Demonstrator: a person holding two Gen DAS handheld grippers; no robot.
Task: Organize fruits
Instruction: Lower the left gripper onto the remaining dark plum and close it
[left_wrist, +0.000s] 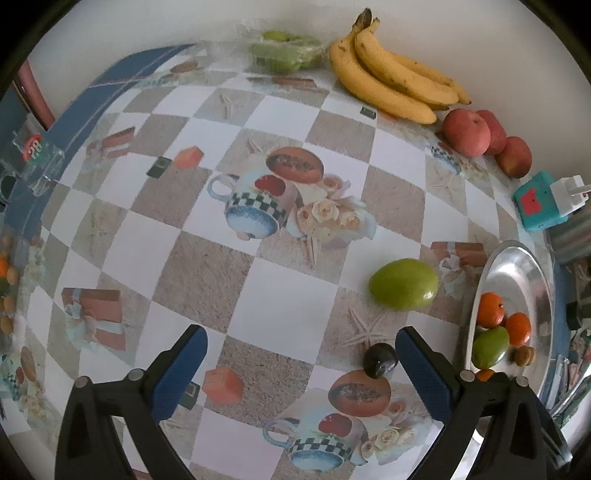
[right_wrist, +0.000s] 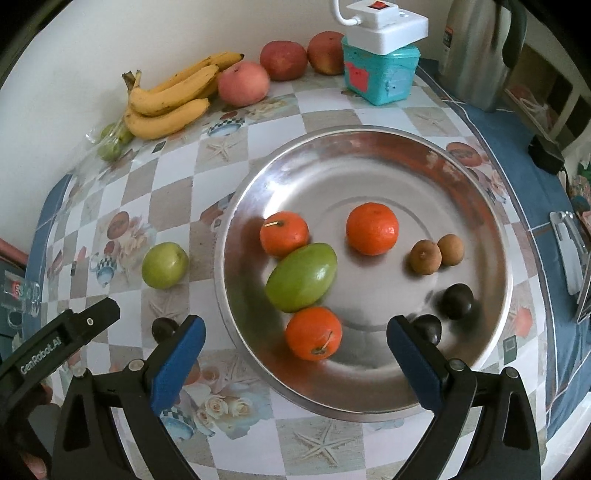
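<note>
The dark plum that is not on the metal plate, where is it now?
The dark plum lies on the tablecloth left of the metal plate, near the green fruit and close to the left gripper, whose fingers are open.

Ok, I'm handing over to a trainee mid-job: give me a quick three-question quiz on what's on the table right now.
1. True or false: the left hand-held gripper is shut on a fruit.
2. How many orange citrus fruits lie in the metal plate?
3. Multiple choice: the small dark fruit outside the plate lies
A. on the bananas
B. on the tablecloth, by the left hand-held gripper's right finger
C. inside the teal box

Key:
1. False; it is open and holds nothing, as is the right hand-held gripper.
2. Three.
3. B.
</note>
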